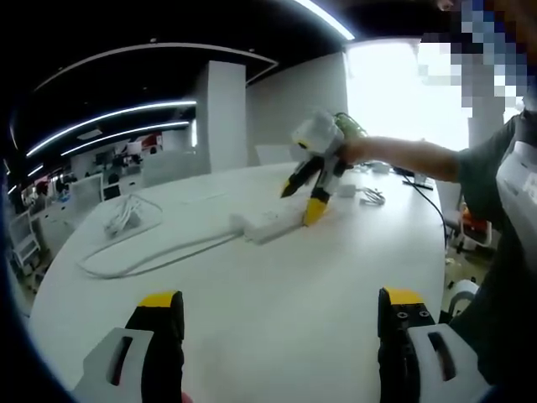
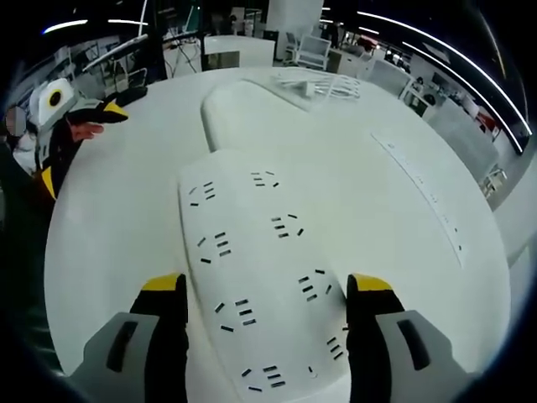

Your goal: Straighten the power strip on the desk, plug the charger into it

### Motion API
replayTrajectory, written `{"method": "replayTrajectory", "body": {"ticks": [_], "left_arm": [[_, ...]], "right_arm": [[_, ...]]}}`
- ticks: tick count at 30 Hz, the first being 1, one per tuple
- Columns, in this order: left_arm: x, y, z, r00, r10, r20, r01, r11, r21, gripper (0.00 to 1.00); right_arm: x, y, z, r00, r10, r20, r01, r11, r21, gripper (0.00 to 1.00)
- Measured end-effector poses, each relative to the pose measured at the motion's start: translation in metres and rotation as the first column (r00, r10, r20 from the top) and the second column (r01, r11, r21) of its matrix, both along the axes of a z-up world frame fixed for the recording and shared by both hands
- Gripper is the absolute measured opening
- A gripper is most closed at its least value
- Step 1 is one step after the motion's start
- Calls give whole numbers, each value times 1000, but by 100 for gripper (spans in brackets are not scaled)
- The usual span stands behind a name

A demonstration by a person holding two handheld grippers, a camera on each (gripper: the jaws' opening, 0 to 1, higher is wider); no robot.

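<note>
The right gripper (image 2: pixel 263 290) stood spread, one jaw on each side of the white power strip (image 2: pixel 256 277), near its end. The strip lay slanted near the middle of the white surface (image 2: pixel 403 252), its cable (image 1: pixel 151 256) curving toward the far edge. To straighten it well, the jaws should probably close evenly on both long sides, then turn slowly without lifting. The left gripper (image 1: pixel 281 315) hovered spread and empty above the near edge. The white charger (image 2: pixel 315 84) lay beyond, with its cord.

Open-plan office: desks (image 1: pixel 92 189), chairs (image 2: pixel 315 50), strip lights (image 1: pixel 109 117).
</note>
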State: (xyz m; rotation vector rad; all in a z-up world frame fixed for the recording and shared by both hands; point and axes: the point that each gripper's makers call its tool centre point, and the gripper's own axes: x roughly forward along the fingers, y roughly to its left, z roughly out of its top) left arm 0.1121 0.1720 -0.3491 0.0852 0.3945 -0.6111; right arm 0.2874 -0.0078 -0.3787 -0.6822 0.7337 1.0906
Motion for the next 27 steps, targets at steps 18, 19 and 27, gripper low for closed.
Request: {"method": "replayTrajectory", "body": {"ticks": [18,19,27], "left_arm": [[0,0,-2,1000,0,-5,0,1000,0,99],[0,-1,-2,1000,-1,-5,1,1000,0,99],[0,-2,-2,1000,-2,-4,2,1000,-1,99]], "right_arm": [[-5,0,4,1000,3,6,-3,999,32,83],[-6,1,5,1000,5,7,-6,999,32,83],[-10,3,17,999,10,37,-12,998,68,90]]}}
